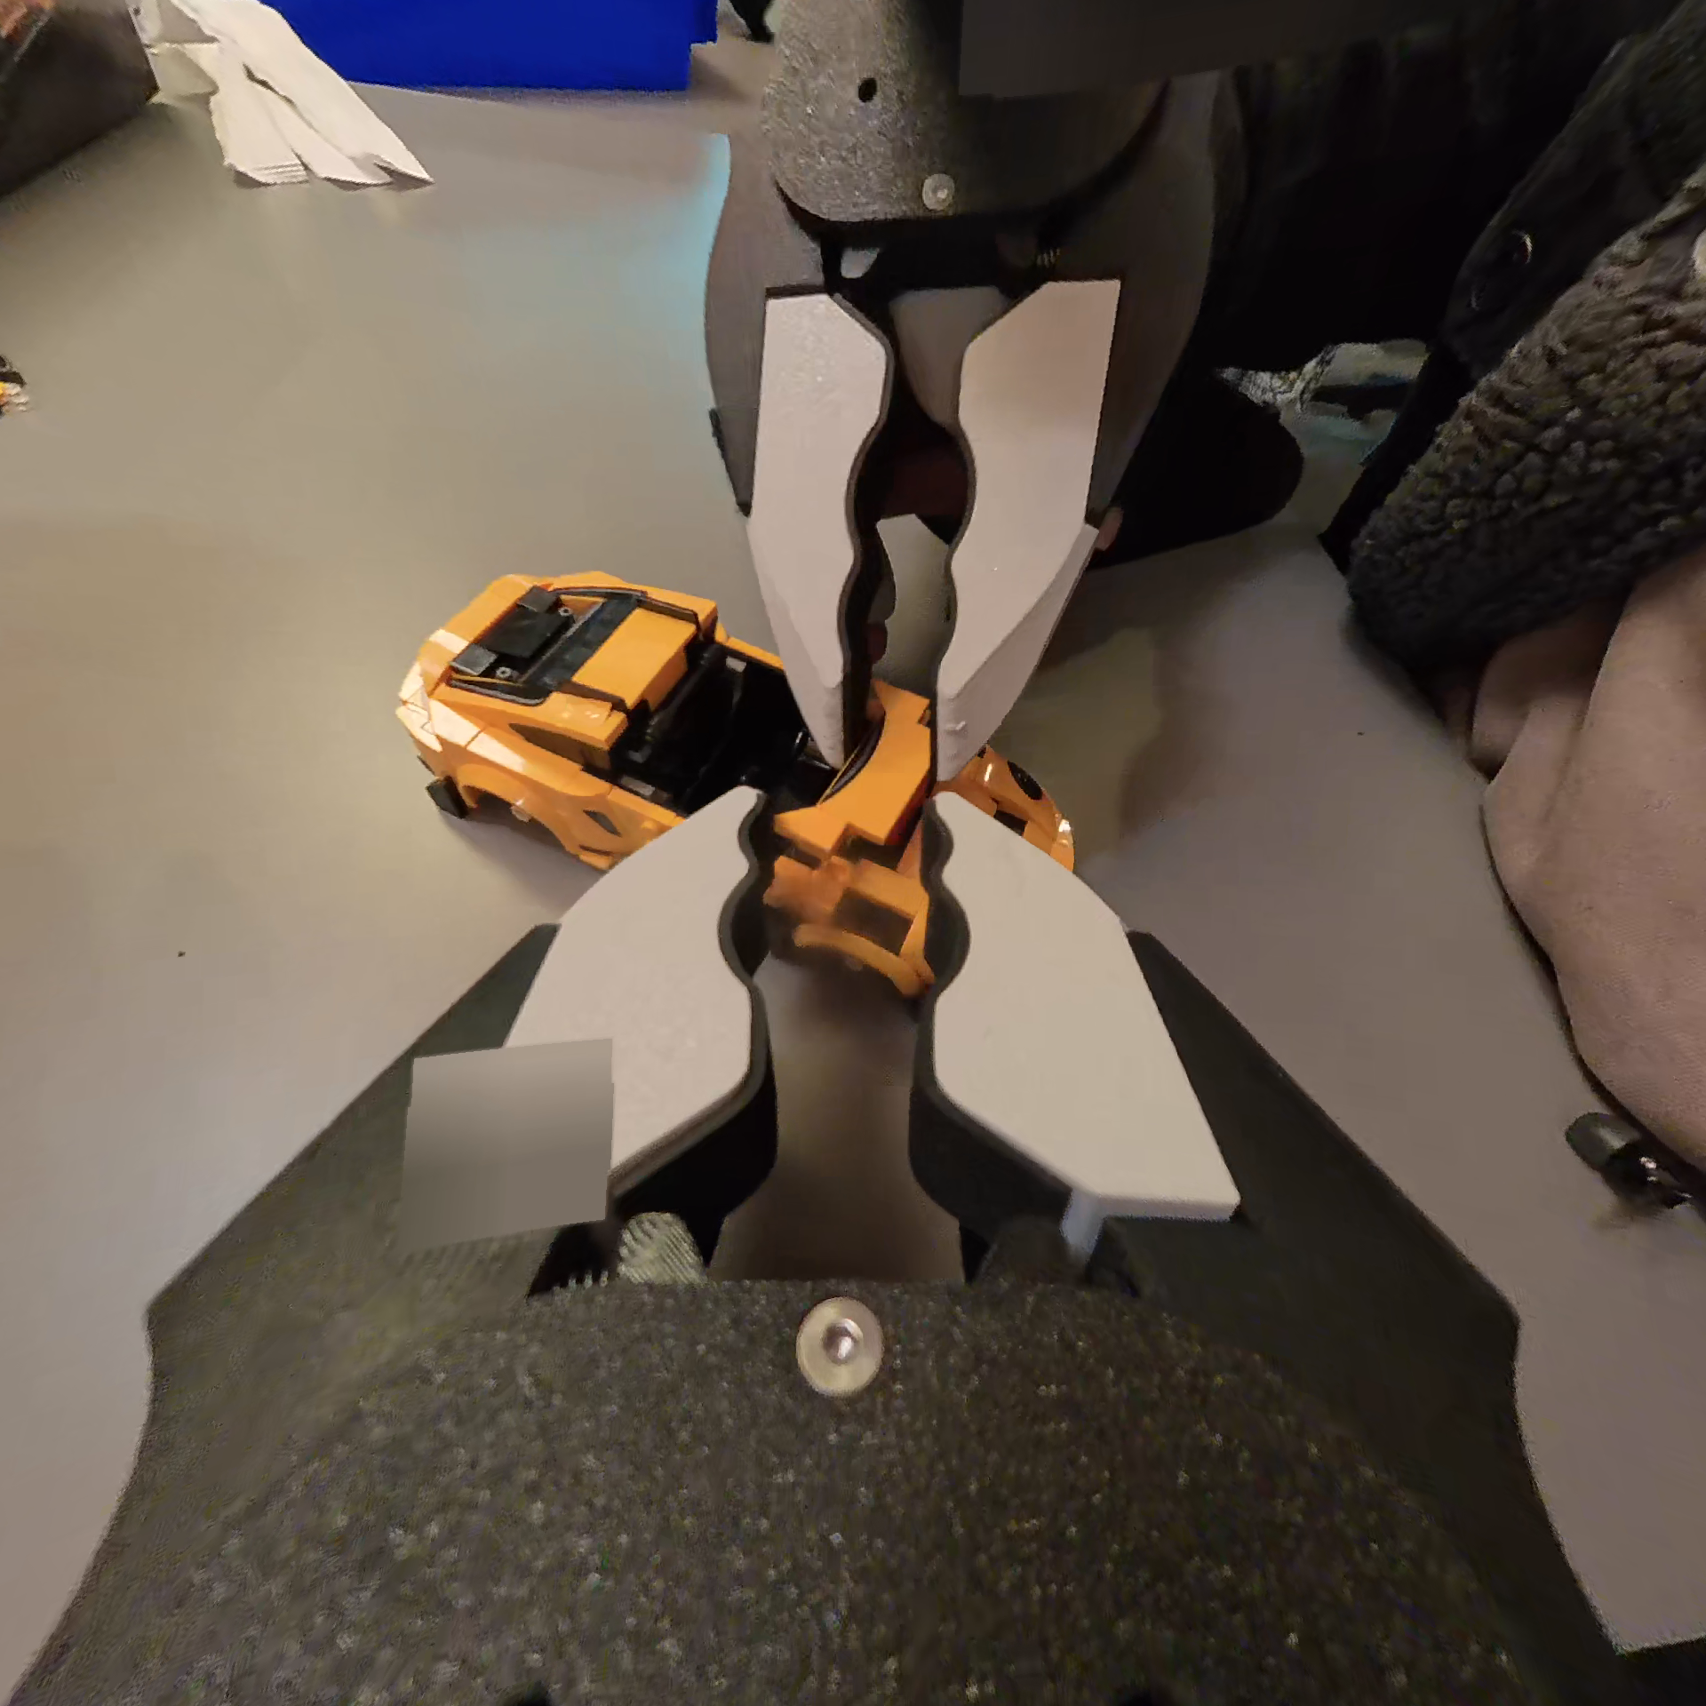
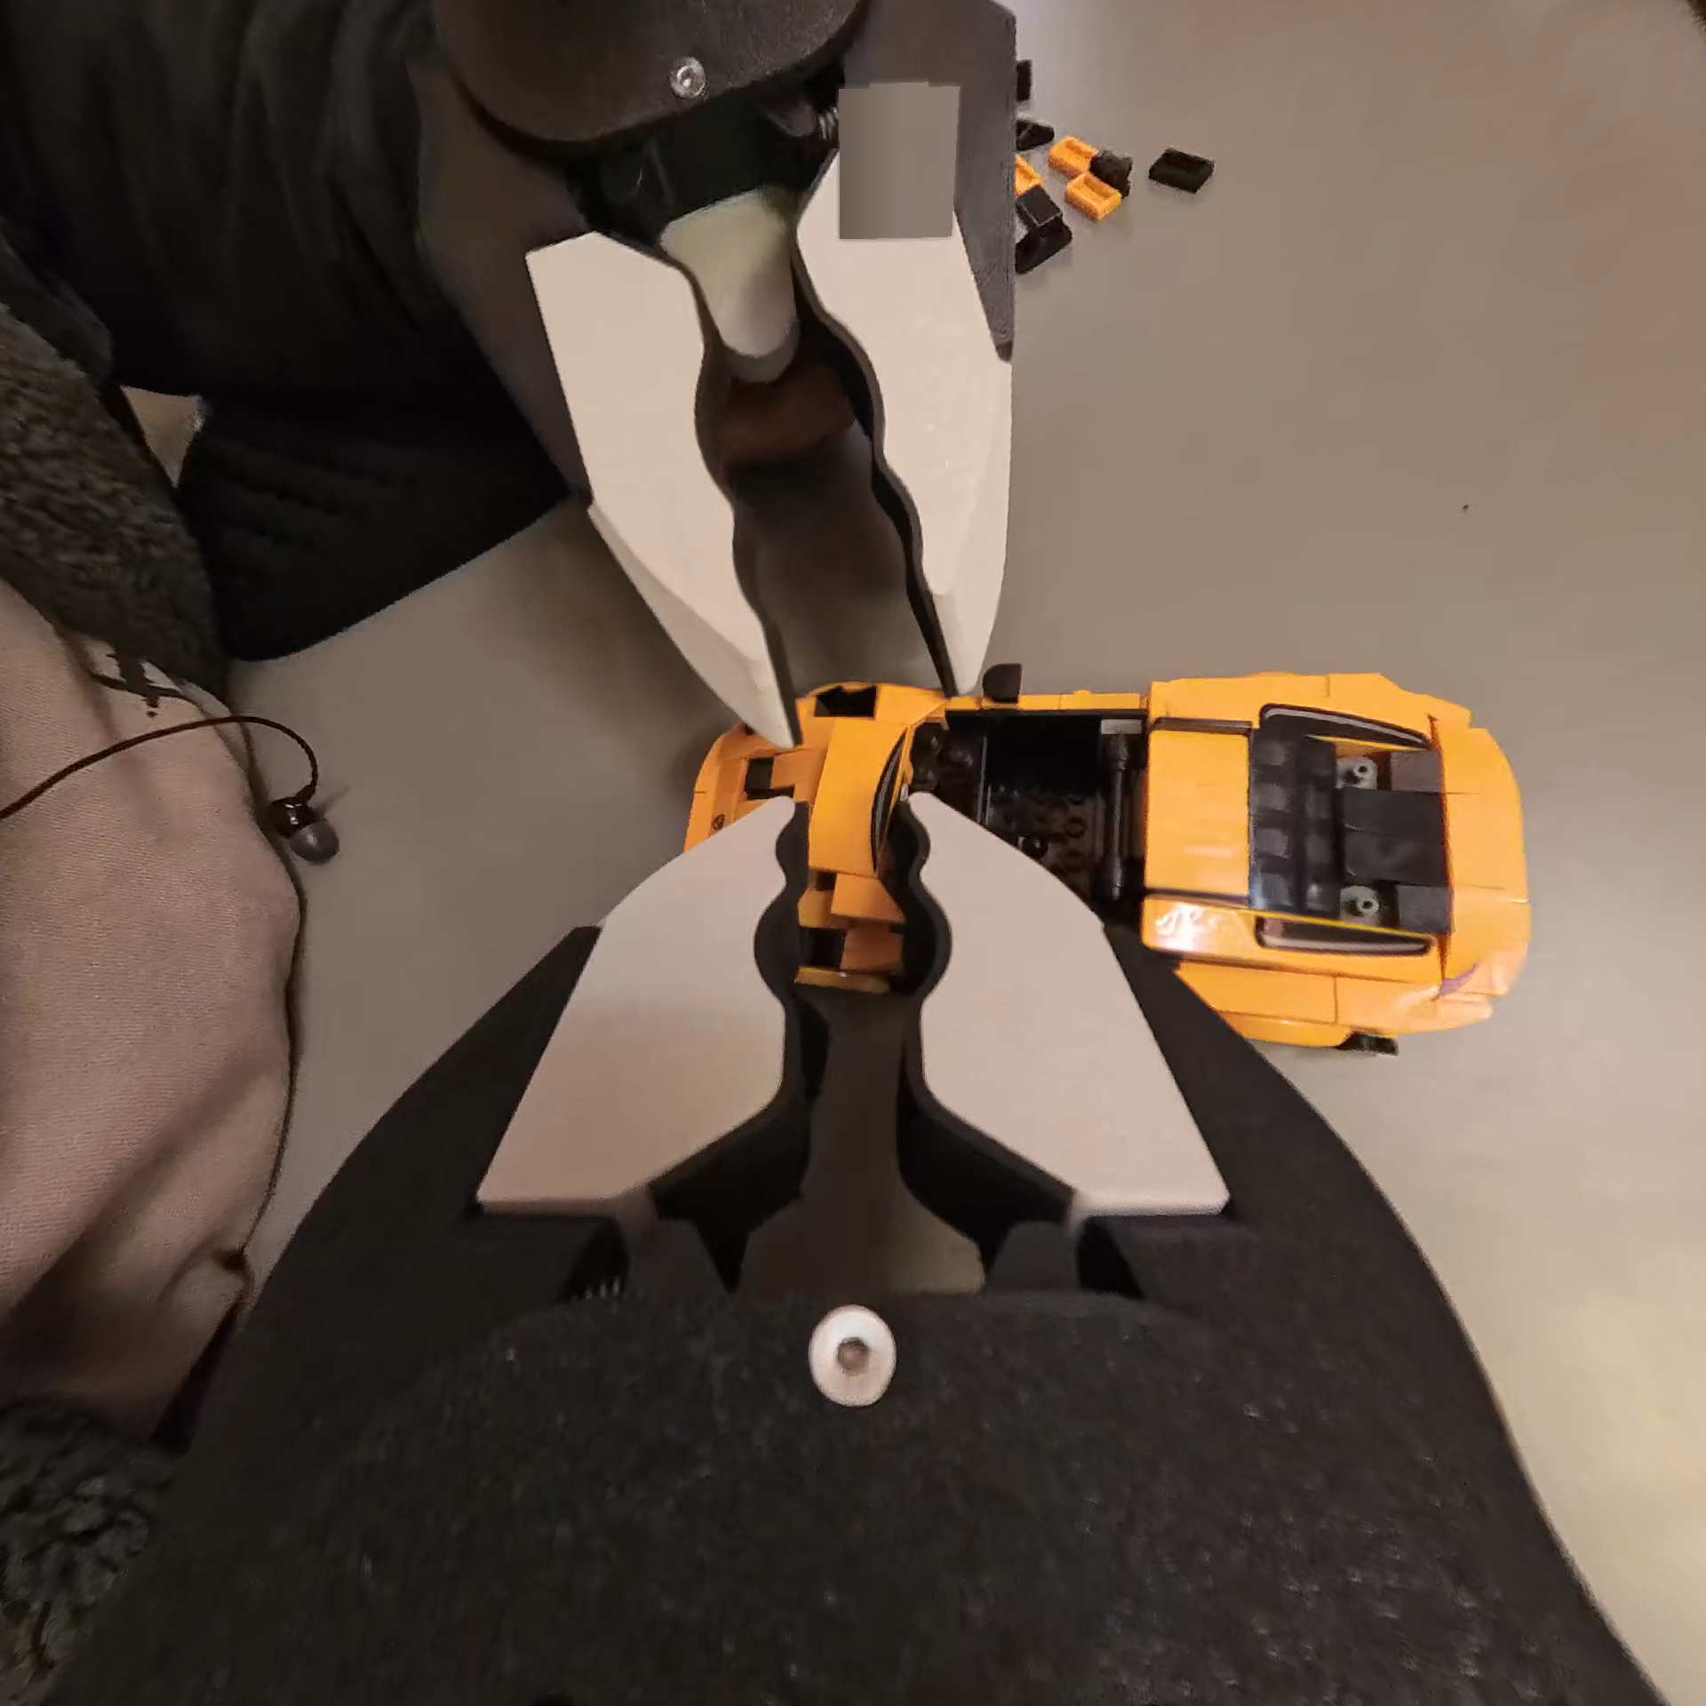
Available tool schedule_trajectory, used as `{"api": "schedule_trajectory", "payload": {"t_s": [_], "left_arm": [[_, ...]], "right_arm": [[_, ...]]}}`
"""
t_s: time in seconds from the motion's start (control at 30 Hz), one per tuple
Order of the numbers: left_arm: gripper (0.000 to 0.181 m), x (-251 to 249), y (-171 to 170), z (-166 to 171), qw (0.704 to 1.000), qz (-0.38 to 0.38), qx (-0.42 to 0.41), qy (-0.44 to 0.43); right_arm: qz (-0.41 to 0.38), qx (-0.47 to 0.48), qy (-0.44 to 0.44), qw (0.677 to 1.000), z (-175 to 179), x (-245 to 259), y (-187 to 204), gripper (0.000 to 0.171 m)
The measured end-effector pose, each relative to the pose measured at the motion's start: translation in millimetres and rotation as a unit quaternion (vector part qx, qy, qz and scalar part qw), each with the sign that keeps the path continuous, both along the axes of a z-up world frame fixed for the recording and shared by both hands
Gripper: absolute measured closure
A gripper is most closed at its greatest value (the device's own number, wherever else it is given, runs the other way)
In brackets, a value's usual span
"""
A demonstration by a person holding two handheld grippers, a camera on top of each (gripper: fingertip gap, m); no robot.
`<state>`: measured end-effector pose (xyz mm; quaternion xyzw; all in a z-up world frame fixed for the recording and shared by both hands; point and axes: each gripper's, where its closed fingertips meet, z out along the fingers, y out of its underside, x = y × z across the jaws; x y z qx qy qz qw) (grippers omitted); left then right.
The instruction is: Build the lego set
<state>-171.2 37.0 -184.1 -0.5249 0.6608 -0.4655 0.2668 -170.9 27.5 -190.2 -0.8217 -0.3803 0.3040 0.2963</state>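
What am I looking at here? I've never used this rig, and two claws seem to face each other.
Each picture comes from a camera mounted on a hand-held tool, looking along its two grey fingers. In the left wrist view, the left tool grips the front of an orange lego car on a grey table; the right tool comes in opposite. The right wrist view reverses this: the right tool closes on the same front section. Loose bricks lie beyond. No robot arm; a person holds both.
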Motion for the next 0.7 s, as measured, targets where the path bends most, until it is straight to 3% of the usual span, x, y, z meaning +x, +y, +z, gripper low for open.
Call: {"api": "schedule_trajectory", "payload": {"t_s": [0.5,0.7], "left_arm": [[0.157,2.1,5.0,-2.2,0.999,-0.005,0.036,0.007],[0.159,0.6,7.2,-2.1,0.999,-0.002,0.049,0.011]], "right_arm": [[0.018,0.028,-0.121,0.992,-2.3,7.4,4.9,0.156],[-0.009,0.009,-0.161,0.987,-3.5,6.6,6.2,0.156]]}}
